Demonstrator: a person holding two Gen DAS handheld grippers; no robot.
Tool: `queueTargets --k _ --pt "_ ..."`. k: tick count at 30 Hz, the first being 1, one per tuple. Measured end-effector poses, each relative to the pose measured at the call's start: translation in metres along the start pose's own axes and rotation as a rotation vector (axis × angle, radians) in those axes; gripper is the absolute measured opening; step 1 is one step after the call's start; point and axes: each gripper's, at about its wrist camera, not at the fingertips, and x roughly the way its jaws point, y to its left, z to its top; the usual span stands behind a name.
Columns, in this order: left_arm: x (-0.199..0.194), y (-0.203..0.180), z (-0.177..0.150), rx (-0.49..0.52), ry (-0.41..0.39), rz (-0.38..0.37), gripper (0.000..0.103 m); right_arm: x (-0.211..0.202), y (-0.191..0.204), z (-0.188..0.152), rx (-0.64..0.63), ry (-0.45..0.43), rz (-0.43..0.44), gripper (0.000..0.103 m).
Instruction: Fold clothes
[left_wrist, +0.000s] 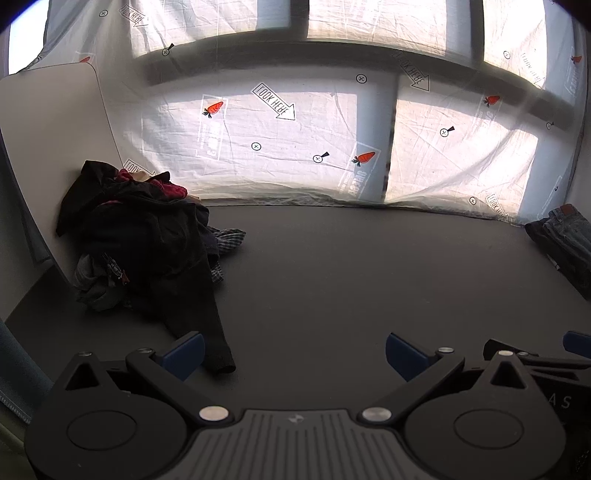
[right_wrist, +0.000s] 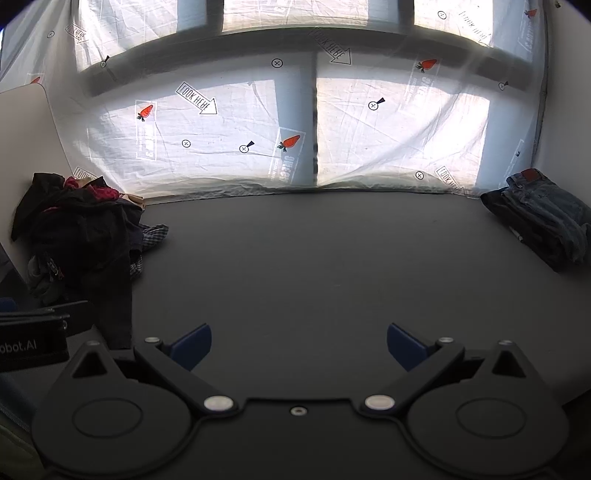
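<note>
A heap of unfolded clothes (left_wrist: 136, 236), mostly black with red and checked pieces, lies at the far left of the dark table (left_wrist: 332, 277); a black sleeve (left_wrist: 207, 332) trails toward my left gripper. The heap also shows in the right wrist view (right_wrist: 81, 236). Folded jeans (right_wrist: 543, 218) lie at the far right, also seen in the left wrist view (left_wrist: 565, 236). My left gripper (left_wrist: 293, 354) is open and empty above the table's front. My right gripper (right_wrist: 299, 347) is open and empty beside it, and its edge shows in the left wrist view (left_wrist: 535, 354).
A white printed sheet (left_wrist: 295, 140) hangs behind the table, backlit by windows. A white panel (left_wrist: 48, 140) stands at the left behind the heap. The left gripper's body (right_wrist: 33, 339) shows at the left in the right wrist view.
</note>
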Motion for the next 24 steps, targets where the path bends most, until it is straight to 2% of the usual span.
queueTargets --k 11,13,24 --pt "0.007 0.007 0.008 0.009 0.027 0.01 0.103 0.002 -0.002 0.004 -0.007 0.001 0.003 0.103" --pt "0.005 0.002 -0.001 0.016 0.009 0.019 0.103 0.003 -0.003 0.004 -0.006 -0.001 0.003 0.103" --pt "0.011 0.003 0.005 0.018 0.015 0.01 0.103 0.006 -0.004 0.005 -0.012 0.003 -0.009 0.103"
